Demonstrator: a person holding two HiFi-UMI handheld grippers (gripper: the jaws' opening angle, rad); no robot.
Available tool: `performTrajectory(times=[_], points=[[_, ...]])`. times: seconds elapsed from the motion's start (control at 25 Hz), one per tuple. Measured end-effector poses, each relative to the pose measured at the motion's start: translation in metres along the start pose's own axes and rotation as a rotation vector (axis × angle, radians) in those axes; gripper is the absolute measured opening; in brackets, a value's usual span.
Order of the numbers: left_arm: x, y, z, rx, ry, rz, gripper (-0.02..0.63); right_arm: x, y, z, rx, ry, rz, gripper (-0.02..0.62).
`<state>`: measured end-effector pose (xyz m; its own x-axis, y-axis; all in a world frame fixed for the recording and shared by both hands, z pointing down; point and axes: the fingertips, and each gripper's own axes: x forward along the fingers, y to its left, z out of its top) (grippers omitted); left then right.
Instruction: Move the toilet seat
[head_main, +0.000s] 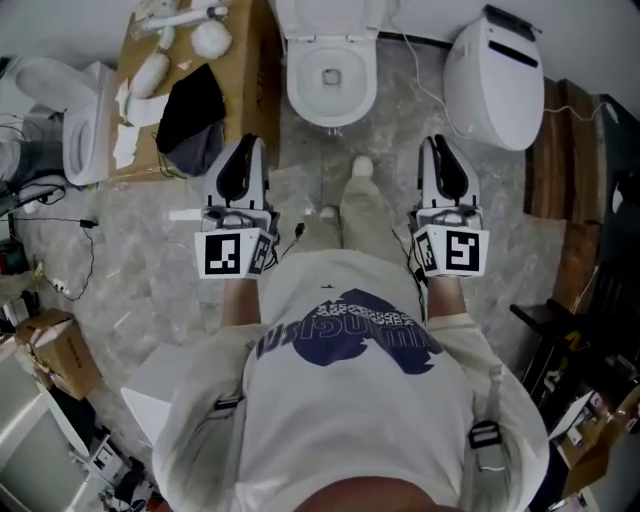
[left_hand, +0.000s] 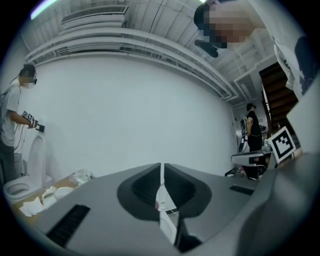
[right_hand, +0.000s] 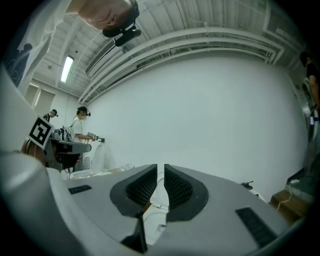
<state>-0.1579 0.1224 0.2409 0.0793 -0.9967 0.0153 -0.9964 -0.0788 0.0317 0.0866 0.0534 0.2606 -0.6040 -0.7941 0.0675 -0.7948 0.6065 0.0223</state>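
A white toilet bowl (head_main: 332, 75) stands on the marble floor straight ahead, its rim bare. To its right a white toilet seat with its lid (head_main: 495, 85) lies on the floor. I hold both grippers level at waist height, short of the bowl and apart from it. My left gripper (head_main: 243, 145) has its jaws together with nothing between them (left_hand: 161, 172). My right gripper (head_main: 438, 142) shows only a thin slit between its jaws, also empty (right_hand: 160, 172). Through that slit a piece of the white toilet (right_hand: 152, 217) shows.
A cardboard sheet (head_main: 240, 60) at the left carries white parts and a black cloth (head_main: 195, 120). Another toilet (head_main: 80, 120) stands at the far left, with cables beside it. Wooden boards (head_main: 560, 150) lean at the right. A person (left_hand: 12, 125) works at a further toilet.
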Motion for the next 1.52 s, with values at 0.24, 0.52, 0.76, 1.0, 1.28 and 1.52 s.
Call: performTrajectory(times=[0.24,0.52,0.76,1.0,1.28,1.52], points=[[-0.032,-0.009,0.004,0.025,-0.003,0.005,-0.002,-0.044,0.014,-0.005,-0.013,0.017,-0.024,0.009],[-0.073,-0.041,0.007,0.061,0.002,0.046,-0.002,-0.081,0.021,-0.010,0.016,0.013,0.038,0.009],[-0.119,-0.101,0.002,0.064,0.016,0.125,-0.002,-0.137,0.006,-0.010,0.065,-0.028,0.095,0.009],[-0.172,-0.155,0.005,0.054,-0.016,0.169,-0.002,-0.195,-0.003,-0.018,0.085,-0.045,0.099,0.011],[-0.220,-0.186,-0.010,0.045,-0.018,0.222,-0.001,-0.254,0.021,-0.021,0.054,-0.063,0.046,0.011],[-0.240,-0.216,-0.015,0.033,-0.056,0.224,0.000,-0.283,0.058,-0.019,-0.003,-0.116,0.025,0.011]])
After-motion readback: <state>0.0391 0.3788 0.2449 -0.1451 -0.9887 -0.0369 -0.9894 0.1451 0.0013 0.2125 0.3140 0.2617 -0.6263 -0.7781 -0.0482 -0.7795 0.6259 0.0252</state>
